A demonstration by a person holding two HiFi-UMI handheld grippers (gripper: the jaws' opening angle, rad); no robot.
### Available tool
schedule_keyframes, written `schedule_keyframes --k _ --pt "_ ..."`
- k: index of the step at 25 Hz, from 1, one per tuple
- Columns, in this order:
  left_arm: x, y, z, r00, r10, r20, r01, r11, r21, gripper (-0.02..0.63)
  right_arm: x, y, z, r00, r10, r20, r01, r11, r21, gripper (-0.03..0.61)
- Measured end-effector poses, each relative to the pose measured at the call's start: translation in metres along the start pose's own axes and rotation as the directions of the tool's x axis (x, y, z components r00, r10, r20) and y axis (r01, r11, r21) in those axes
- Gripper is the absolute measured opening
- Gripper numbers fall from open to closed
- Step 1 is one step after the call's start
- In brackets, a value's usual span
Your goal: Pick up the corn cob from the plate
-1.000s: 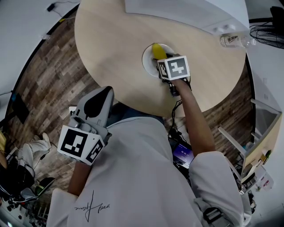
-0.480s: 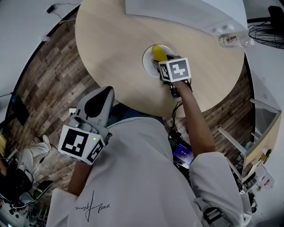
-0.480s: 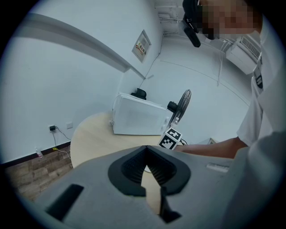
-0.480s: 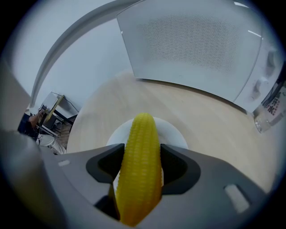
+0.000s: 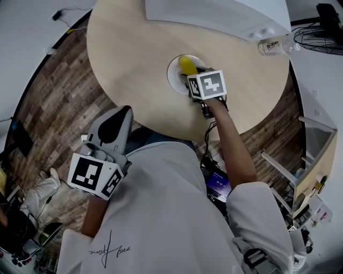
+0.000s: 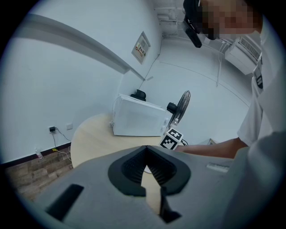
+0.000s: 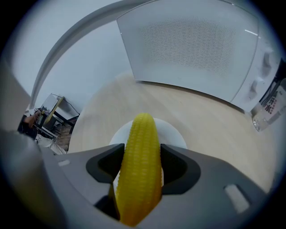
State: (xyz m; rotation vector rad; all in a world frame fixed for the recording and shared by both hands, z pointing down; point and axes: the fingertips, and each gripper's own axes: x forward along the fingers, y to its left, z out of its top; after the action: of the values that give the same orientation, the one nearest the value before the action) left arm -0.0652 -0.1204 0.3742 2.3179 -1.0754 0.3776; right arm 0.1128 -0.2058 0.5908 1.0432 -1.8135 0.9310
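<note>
A yellow corn cob point(image 7: 140, 165) stands lengthwise between the jaws of my right gripper point(image 7: 139, 172), which is shut on it. Its far tip points over the small white plate point(image 7: 175, 134); I cannot tell if it touches the plate. In the head view the corn cob point(image 5: 186, 65) shows over the plate point(image 5: 173, 76) near the middle of the round wooden table point(image 5: 134, 64), with my right gripper point(image 5: 191, 75) just behind it. My left gripper point(image 5: 122, 113) hangs off the table's near edge with nothing in it. In its own view the left gripper point(image 6: 146, 151) has its tips together.
A white microwave point(image 5: 214, 13) stands at the table's far side, also seen as the microwave point(image 7: 192, 49). A water bottle point(image 5: 272, 47) lies right of it, and a fan point(image 5: 316, 35) stands beyond. Wood-pattern floor surrounds the table.
The head view has shifted slightly. My right gripper stays shut on the corn cob over the plate, and the left gripper has kept its place.
</note>
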Motion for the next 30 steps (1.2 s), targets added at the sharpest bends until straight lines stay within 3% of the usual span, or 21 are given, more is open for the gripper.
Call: schedule_keyframes --k 30 --pt "-0.002 -0.009 0.012 0.998 -0.052 0.042 0.051 0.998 0.028 -0.006 -0.033 -0.005 0.004 0.998 -0.029 0.061 0.027 0.999 0.043 0.267"
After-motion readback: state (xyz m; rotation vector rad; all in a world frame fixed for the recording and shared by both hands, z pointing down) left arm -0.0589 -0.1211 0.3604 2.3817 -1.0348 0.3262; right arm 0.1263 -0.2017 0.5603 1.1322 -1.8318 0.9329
